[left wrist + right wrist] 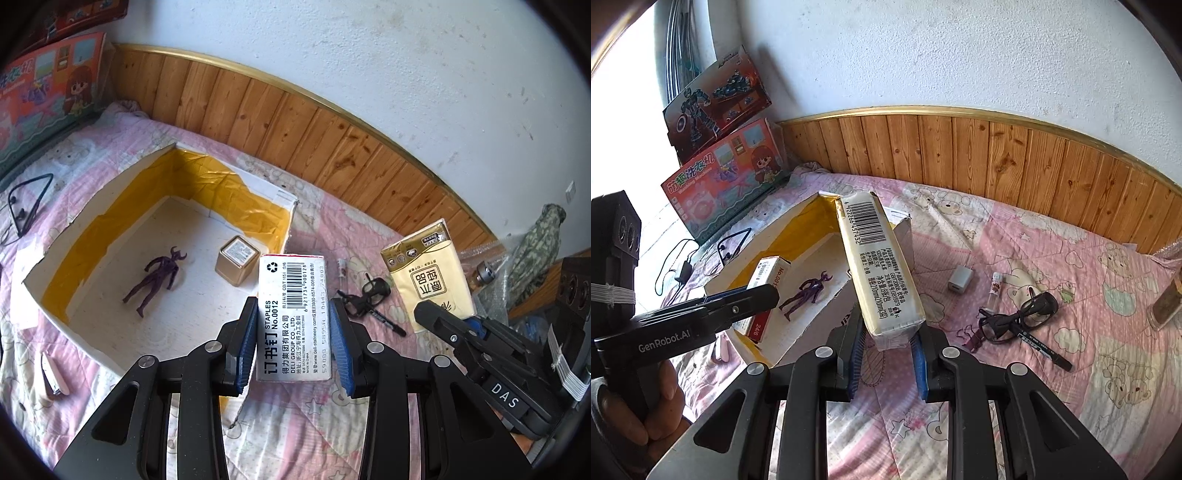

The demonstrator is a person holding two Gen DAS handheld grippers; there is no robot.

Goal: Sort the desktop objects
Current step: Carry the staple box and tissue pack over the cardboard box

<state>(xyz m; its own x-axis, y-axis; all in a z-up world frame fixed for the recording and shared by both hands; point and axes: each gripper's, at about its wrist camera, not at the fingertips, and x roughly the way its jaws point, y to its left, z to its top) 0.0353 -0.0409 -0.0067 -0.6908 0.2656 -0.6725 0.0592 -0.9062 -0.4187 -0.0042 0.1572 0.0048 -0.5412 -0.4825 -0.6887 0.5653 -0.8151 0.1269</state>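
My left gripper (293,321) is shut on a white staples box (293,314) and holds it above the near right corner of the open cardboard box (92,203). In that box lie a purple figure (157,275) and a gold tin (236,260). My right gripper (888,343) is shut on a cream tissue pack (879,266) and holds it up by the box's right wall (903,236). The tissue pack also shows in the left wrist view (428,275), as does the right gripper (454,328). The left gripper (738,304) with the staples box (764,280) shows in the right wrist view.
On the pink quilt lie black glasses (1019,317), a marker pen (1043,349), a small vial (995,288) and a grey charger (960,278). Toy boxes (727,184) and a cable (683,266) stand at the left. A wood-panelled wall (997,151) runs behind.
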